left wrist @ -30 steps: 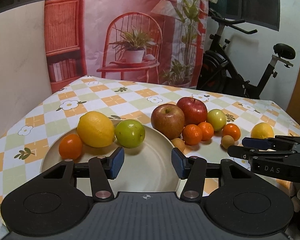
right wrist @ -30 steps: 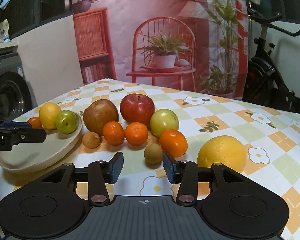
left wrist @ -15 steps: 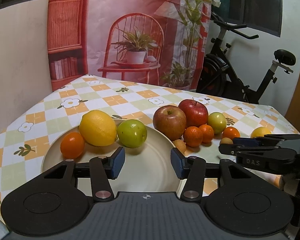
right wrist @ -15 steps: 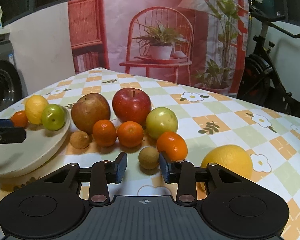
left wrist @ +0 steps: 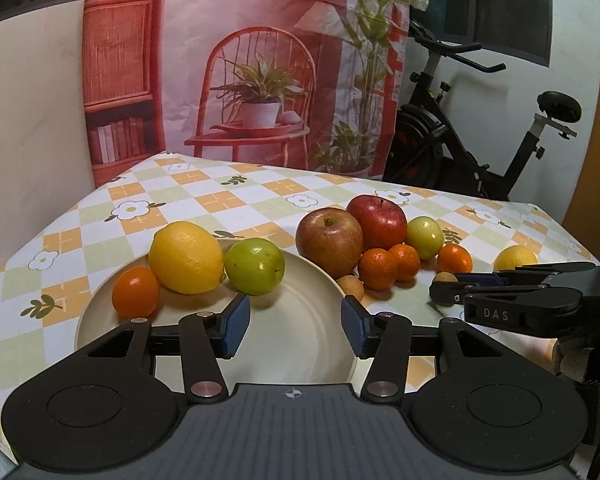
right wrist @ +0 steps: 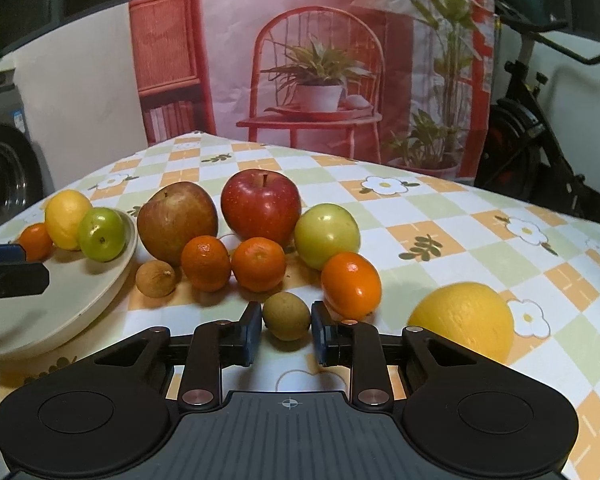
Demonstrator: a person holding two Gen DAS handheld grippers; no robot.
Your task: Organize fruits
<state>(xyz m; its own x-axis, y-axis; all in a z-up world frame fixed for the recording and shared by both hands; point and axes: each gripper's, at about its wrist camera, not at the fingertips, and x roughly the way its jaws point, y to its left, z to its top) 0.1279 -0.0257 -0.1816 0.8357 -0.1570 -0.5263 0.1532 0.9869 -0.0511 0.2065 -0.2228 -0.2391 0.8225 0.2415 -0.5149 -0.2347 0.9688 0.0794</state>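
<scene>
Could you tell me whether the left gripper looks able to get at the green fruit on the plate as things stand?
Probably yes. The left gripper hangs open over the plate, and the green fruit lies just ahead of its left finger. The lemon crowds the fruit's left side, so finger room there looks tight.

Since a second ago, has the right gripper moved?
Yes. The right gripper advanced toward the fruit pile; the small brown fruit, earlier ahead of its fingertips, now sits between the just-closing jaws.

A printed backdrop (left wrist: pixel 260 60) hangs at twelve o'clock; an exercise bike (left wrist: pixel 480 152) stands at two o'clock; a washing machine (right wrist: pixel 4 160) sits at nine o'clock.
</scene>
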